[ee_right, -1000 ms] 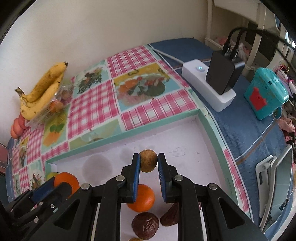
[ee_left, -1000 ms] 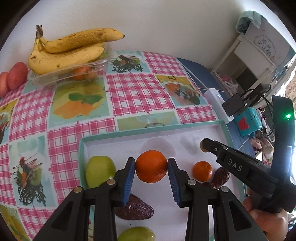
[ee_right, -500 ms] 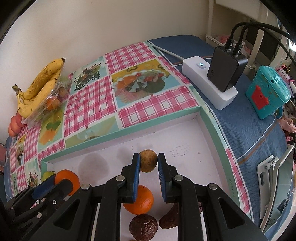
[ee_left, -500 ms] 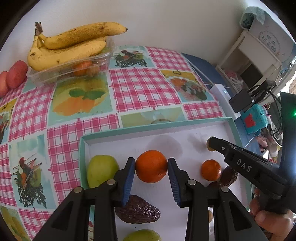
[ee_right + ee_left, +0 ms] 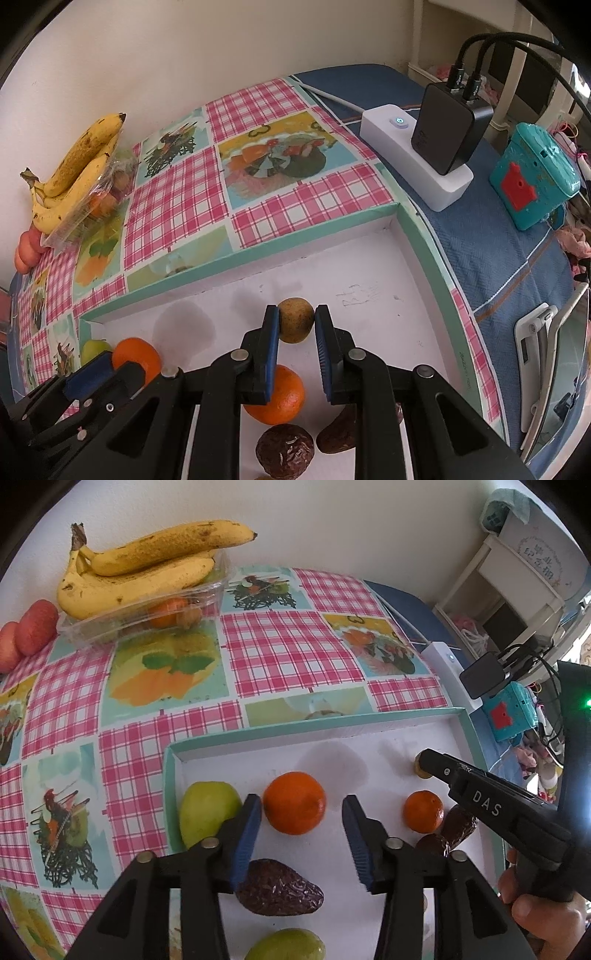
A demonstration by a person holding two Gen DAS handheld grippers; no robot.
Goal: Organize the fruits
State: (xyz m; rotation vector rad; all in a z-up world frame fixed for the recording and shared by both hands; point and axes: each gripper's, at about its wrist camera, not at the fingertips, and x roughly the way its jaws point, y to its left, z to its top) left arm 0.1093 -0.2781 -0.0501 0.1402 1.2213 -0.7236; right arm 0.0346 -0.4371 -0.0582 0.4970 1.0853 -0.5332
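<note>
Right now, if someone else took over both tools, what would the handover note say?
Left tool: jaws opening around the large orange, which sits in the white tray; the right pad is already clear of it.
Right tool: shut on the small brown fruit at the tray's far side.
In the tray: two green fruits, a small orange, dark dried fruits.
Left: bananas and the clear punnet by the wall, red fruits beside them.

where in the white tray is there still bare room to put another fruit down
Bare floor runs along the tray's far wall, behind the large orange and the small brown fruit, and in the far right corner. The near side is crowded with dates and green fruit.
</note>
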